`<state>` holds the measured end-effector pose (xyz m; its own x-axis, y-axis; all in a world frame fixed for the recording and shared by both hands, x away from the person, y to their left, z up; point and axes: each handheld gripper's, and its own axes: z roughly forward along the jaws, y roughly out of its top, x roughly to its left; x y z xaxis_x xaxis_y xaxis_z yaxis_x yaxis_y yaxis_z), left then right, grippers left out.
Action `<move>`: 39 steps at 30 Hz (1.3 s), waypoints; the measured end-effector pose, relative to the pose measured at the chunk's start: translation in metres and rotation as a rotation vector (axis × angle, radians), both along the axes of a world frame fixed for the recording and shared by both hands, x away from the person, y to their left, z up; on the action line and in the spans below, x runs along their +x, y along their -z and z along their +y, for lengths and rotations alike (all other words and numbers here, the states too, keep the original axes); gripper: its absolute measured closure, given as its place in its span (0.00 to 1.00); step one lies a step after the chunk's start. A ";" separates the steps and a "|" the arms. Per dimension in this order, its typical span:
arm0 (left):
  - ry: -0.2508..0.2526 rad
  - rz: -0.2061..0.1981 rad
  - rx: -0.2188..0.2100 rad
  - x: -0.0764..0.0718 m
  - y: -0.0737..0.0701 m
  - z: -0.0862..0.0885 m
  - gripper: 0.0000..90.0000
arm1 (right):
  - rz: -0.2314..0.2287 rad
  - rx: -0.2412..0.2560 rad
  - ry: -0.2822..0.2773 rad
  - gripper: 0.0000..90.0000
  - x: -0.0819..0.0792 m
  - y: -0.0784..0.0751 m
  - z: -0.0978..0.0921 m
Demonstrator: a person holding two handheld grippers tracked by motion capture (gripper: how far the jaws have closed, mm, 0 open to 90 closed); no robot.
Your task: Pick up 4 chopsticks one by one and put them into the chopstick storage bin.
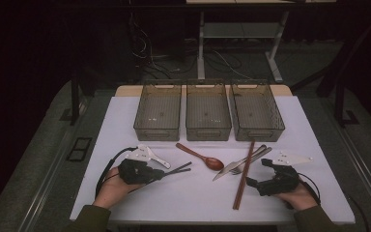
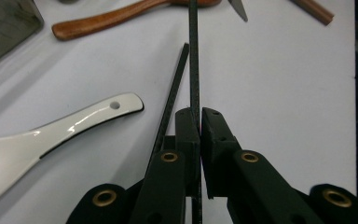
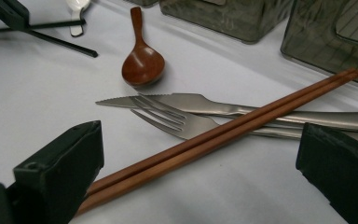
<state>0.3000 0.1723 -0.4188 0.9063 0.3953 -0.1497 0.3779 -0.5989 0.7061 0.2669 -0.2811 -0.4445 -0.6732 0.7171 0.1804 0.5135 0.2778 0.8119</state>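
High view: worktop (image 1: 125, 193) w/ three empty bins (image 1: 207, 112) in a row at the far edge, prob. one per utensil type; cutlery laid loose in front so I can reach each pc. My left gripper (image 1: 162, 173) lies low at near left on the black chopsticks (image 1: 179, 169), white spoon (image 1: 147, 154) just beside; my right gripper (image 1: 251, 182) at near right by the brown chopsticks (image 1: 244, 174), which lie across knife (image 1: 232, 166) and fork (image 1: 251, 157). Left gripper view: my fingers (image 2: 186, 126) are clamped on one black stick, its mate slanting loose alongside on the left; wooden spoon (image 2: 102, 21) ahead. Right gripper view: my fingers (image 3: 60, 163) are wide apart, straddling the brown pair's near end, ready to close.
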 end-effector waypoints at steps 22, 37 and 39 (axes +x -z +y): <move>-0.062 -0.046 -0.012 0.026 -0.034 -0.013 0.95 | -0.001 0.007 0.003 0.01 -0.003 -0.001 0.000; -0.118 -0.067 -0.039 0.065 -0.061 -0.020 0.95 | 0.002 0.012 0.007 0.01 -0.004 -0.002 -0.001; -0.131 -0.065 -0.044 0.071 -0.064 -0.019 0.95 | -0.009 0.016 0.007 0.01 -0.003 -0.002 -0.001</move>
<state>0.3713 0.1529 -0.3546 0.8557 0.5051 -0.1124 0.4035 -0.5153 0.7561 0.2637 -0.2823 -0.4422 -0.6702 0.7187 0.1854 0.5075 0.2615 0.8210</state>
